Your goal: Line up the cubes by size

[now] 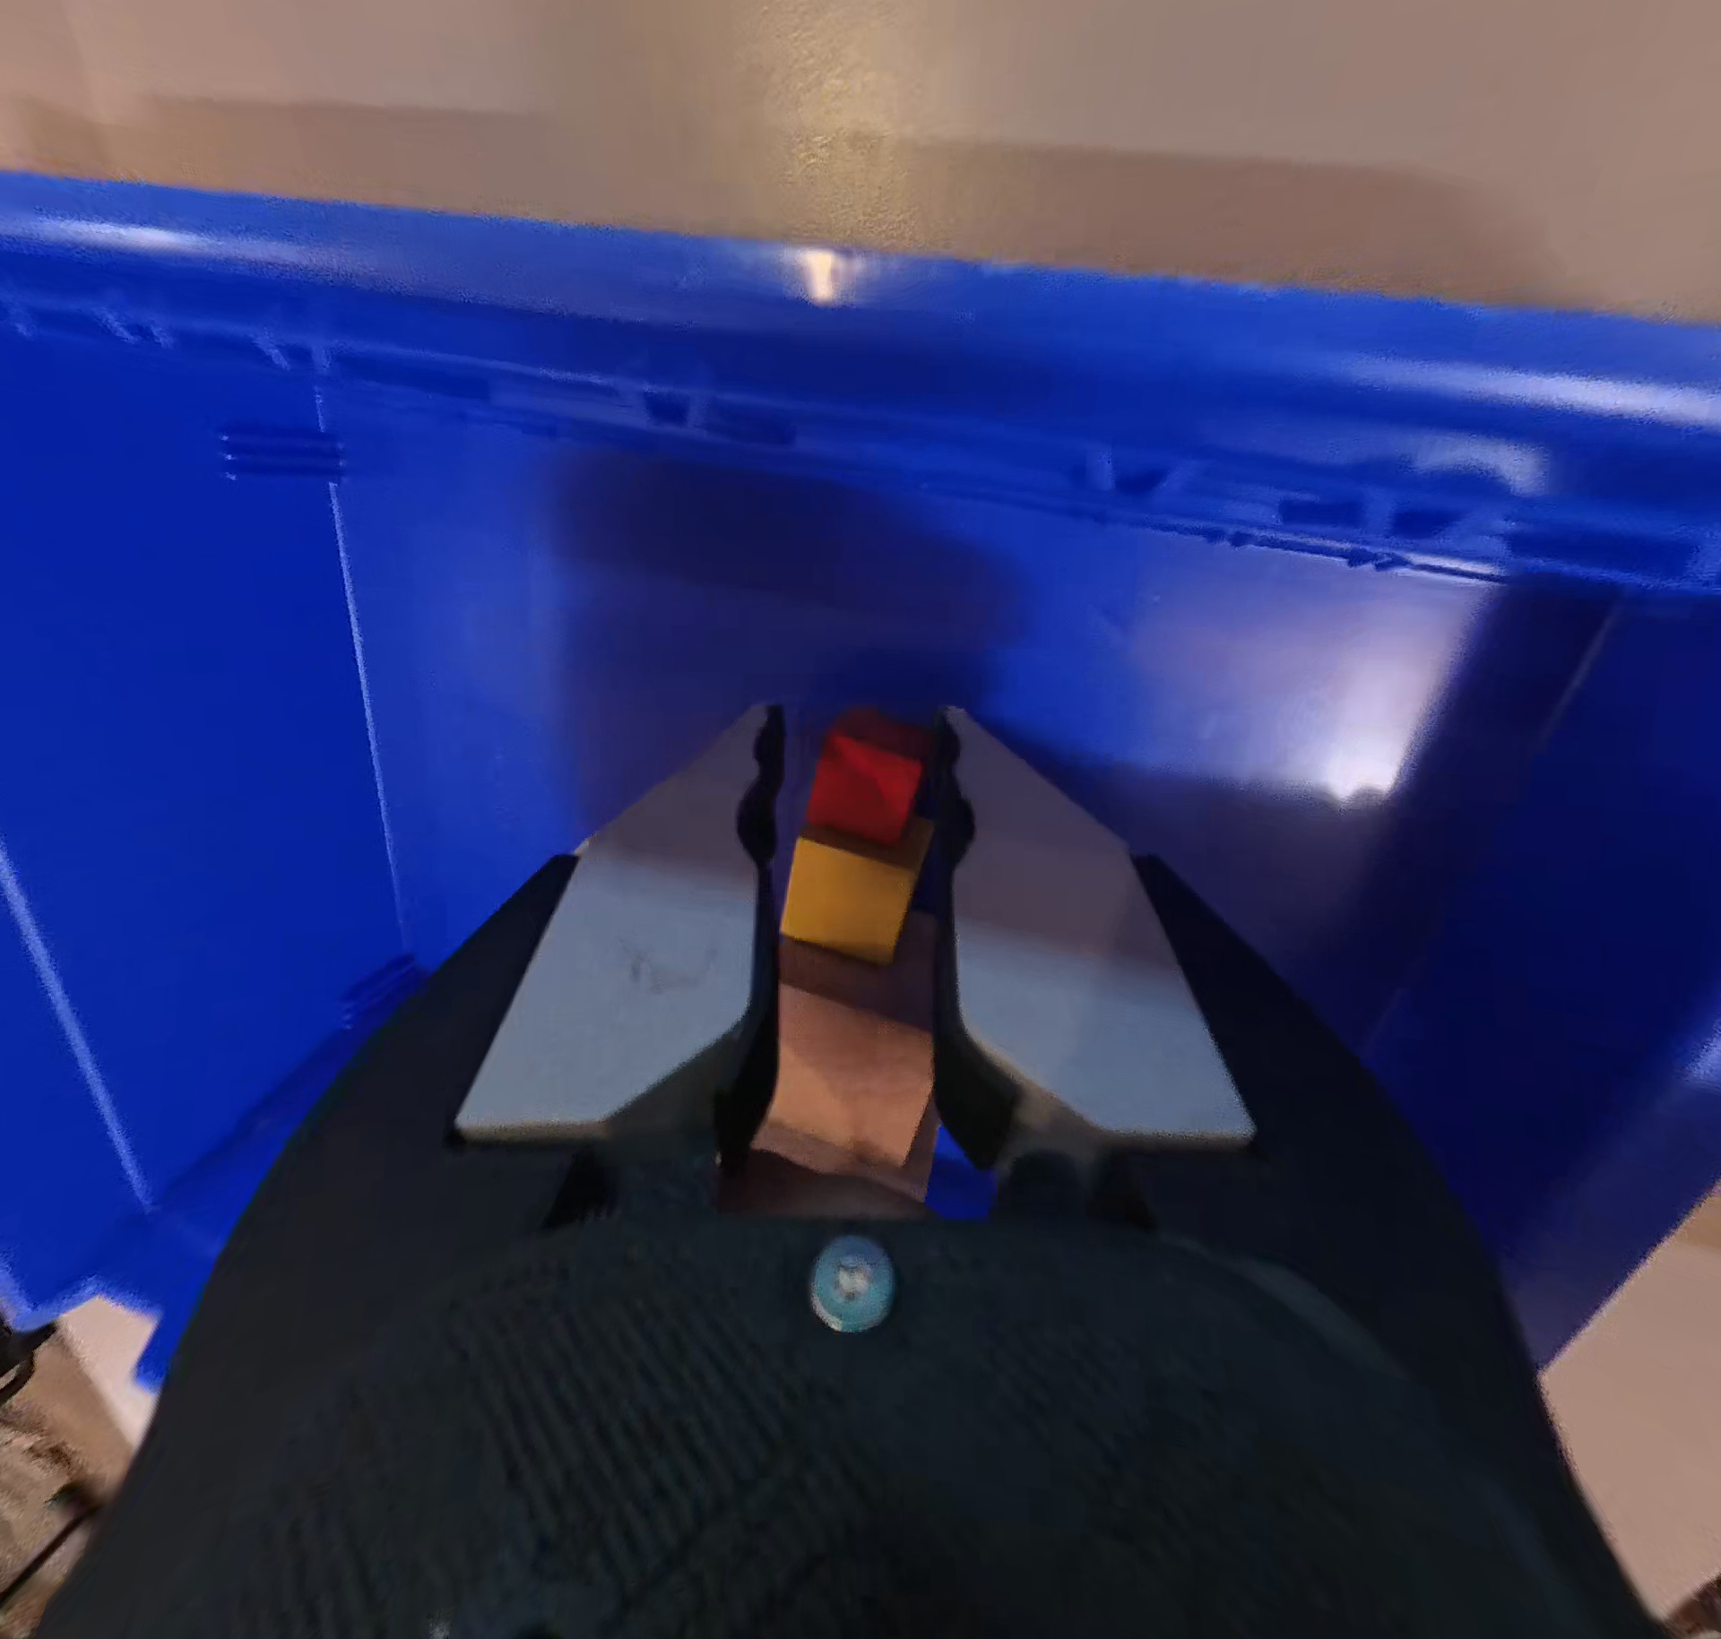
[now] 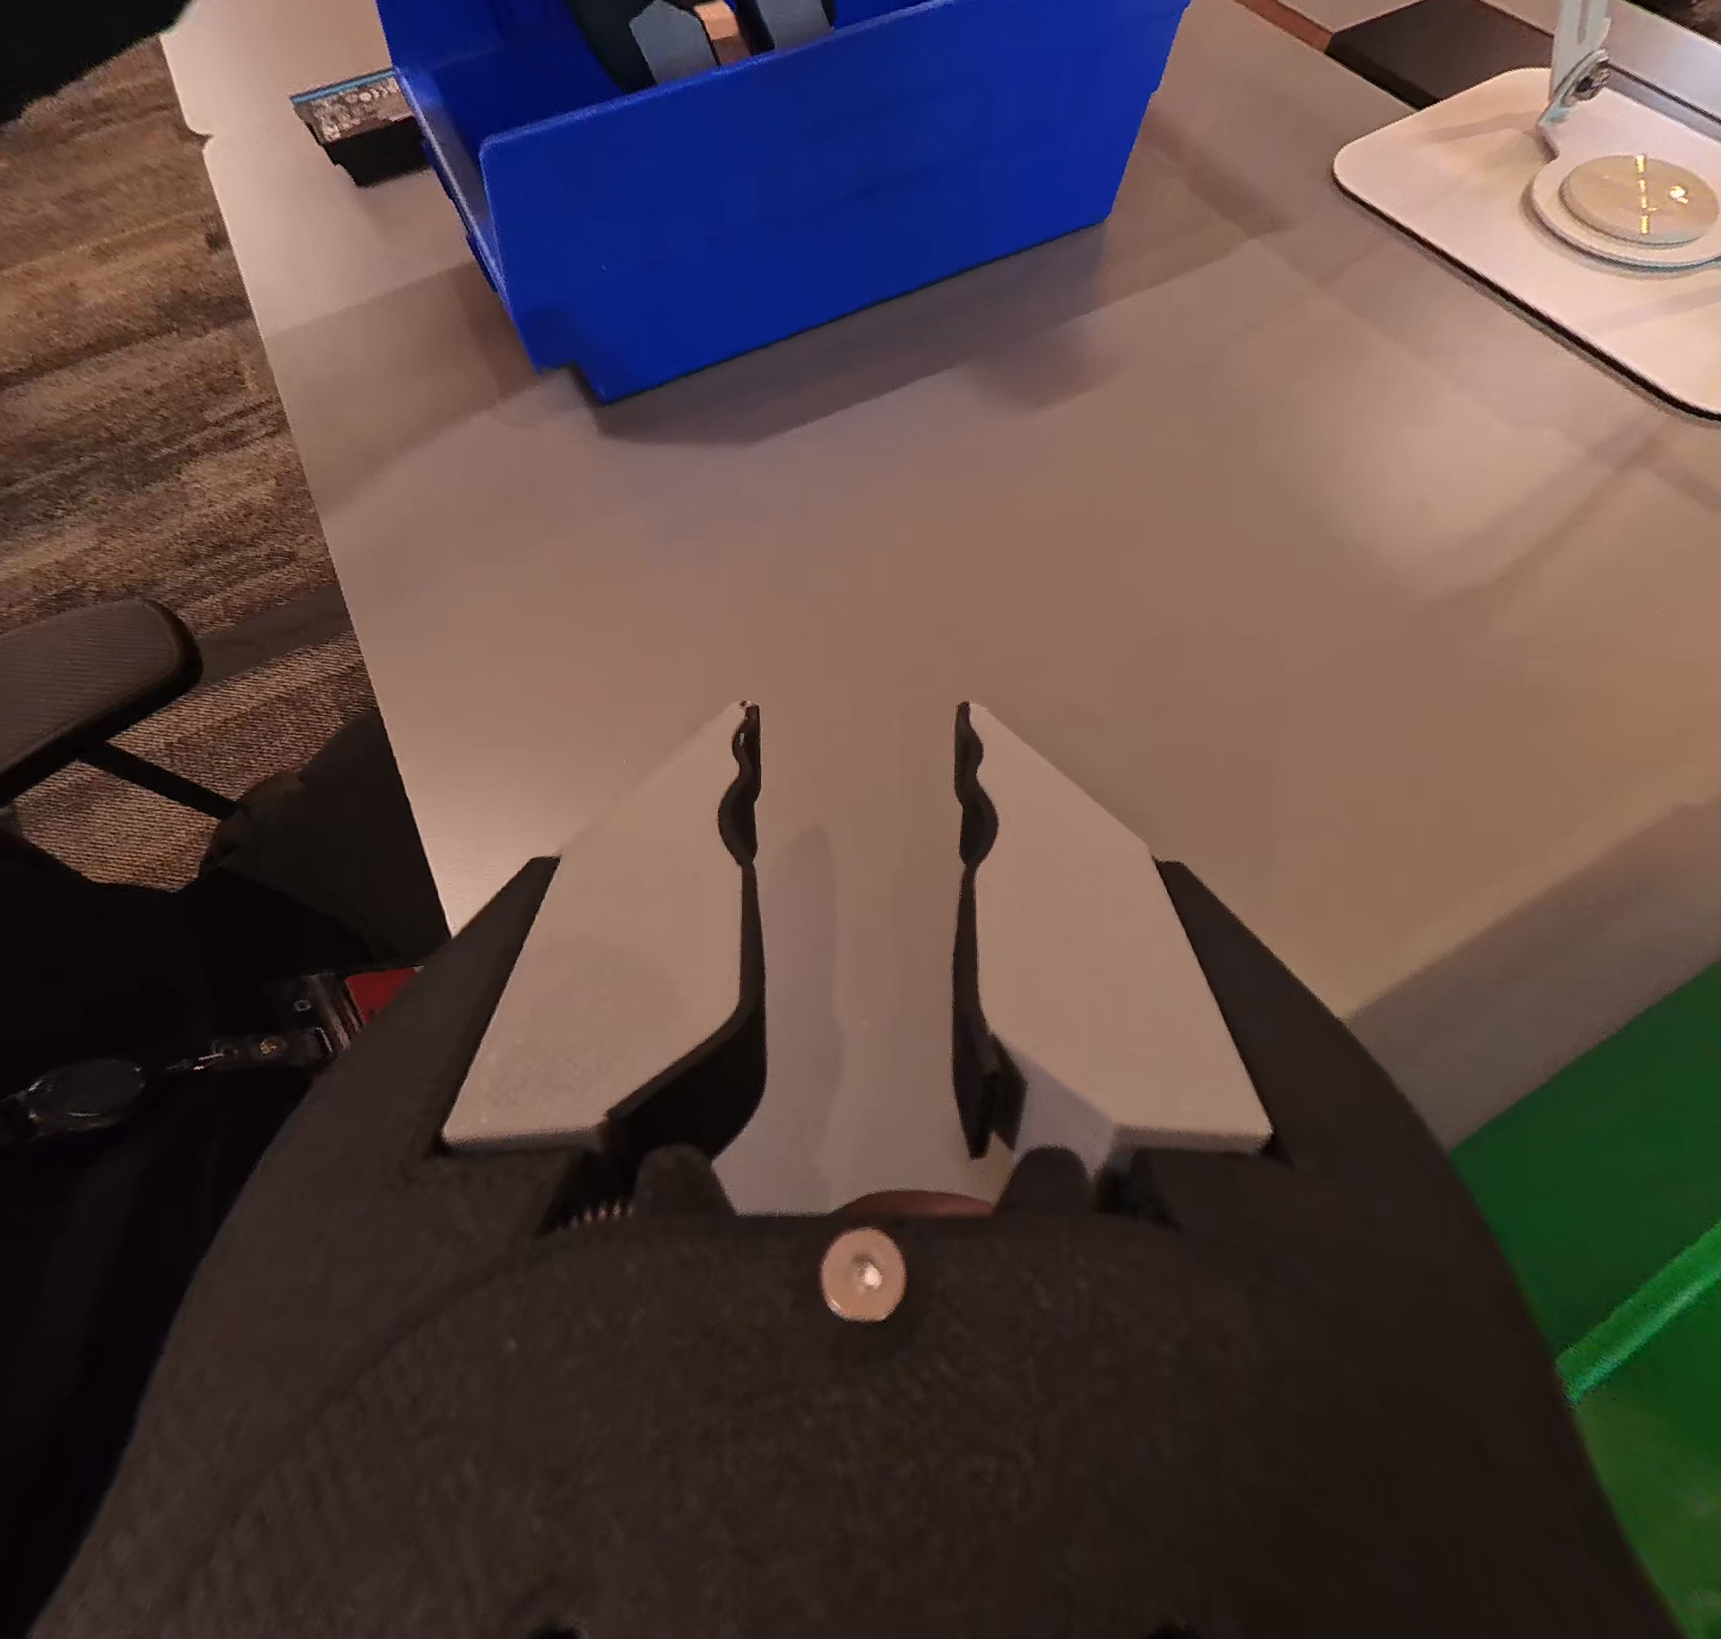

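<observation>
Left gripper point(image 1: 857, 728) fills my near view, plunged inside the blue bin point(image 1: 279, 663); its jaws sit a narrow gap apart, and between them I see a stack or cluster: red cube point(image 1: 866, 784) farthest, yellow cube point(image 1: 843, 905) next, and a larger natural-wood cube point(image 1: 838, 1082) closest to the palm; whether the pads actually press on the wood cube I cannot tell, the picture is blurred and the edges run close to the fingers; the cubes appear to rest against one another, though stacked or merely lined along my sightline I cannot say.

Right gripper point(image 2: 857, 719) hovers over the grey table point(image 2: 1117, 617), jaws apart, nothing between them; table ahead of it is bare of cubes.

Progress, as I judge it: barely begun; no cube stands on the table, all three visible ones are inside the bin; every one remains to be lifted out and set in order of size.

Containers: blue bin point(image 2: 792, 226) near the far table edge, left gripper point(image 2: 689, 2) dipping into it; a green container point(image 2: 1602, 1222) at lower right, contents unseen.
</observation>
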`<state>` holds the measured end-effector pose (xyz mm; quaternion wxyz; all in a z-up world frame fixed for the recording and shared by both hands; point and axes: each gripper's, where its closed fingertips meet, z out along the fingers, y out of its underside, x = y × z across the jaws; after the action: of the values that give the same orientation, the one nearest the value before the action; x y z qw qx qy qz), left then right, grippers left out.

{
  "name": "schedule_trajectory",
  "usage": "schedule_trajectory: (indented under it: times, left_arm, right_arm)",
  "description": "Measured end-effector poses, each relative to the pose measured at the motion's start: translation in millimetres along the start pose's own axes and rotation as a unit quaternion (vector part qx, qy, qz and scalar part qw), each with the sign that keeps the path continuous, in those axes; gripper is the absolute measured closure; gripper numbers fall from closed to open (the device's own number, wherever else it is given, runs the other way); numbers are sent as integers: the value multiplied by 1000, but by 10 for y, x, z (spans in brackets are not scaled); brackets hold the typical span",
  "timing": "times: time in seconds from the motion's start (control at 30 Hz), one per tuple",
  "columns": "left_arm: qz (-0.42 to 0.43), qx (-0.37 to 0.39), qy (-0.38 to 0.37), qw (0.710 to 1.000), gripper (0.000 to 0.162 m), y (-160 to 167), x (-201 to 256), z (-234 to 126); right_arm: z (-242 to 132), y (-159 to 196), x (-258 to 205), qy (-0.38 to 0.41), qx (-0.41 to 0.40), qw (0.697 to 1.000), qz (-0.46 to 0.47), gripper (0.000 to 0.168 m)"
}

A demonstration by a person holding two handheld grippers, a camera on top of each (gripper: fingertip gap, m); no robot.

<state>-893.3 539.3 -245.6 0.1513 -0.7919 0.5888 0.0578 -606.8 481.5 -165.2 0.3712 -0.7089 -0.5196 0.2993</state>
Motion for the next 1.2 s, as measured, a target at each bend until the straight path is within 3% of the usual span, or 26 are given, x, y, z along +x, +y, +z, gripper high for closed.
schedule_trajectory:
  times: [0.2,0.27,0.37,0.57,0.7,0.8,0.97,1.07,1.2]
  left_arm:
    - [26,-55,-12,998,121,125,-16,-35]
    - [16,-50,-2,999,123,136,-6,-25]
    - [3,-35,14,999,140,140,25,-11]
    - [-17,-10,18,1000,141,139,35,-24]
    - [-11,29,-28,999,142,89,-40,-162]
    - [-1,89,-95,992,143,-59,-94,-464]
    - [39,246,-234,940,142,-586,157,-1325]
    - [95,351,-271,891,143,-1102,754,-1813]
    - [166,447,-301,826,143,-1711,1598,-2157]
  right_arm:
    - [-29,-23,-32,0,3,1000,-6,129]
    - [-39,-27,-35,2,4,1000,-9,129]
    - [-53,-40,-40,2,6,1000,-10,129]
    - [-56,-37,-40,1,5,1000,-10,129]
    - [-67,-31,-59,-2,3,1000,-15,129]
    - [-81,-41,-98,-11,5,1000,-16,129]
    - [-113,-142,-274,-67,33,997,6,128]
    - [-186,-285,-553,-144,64,987,22,126]
    - [-351,-425,-1075,-249,87,965,-5,123]
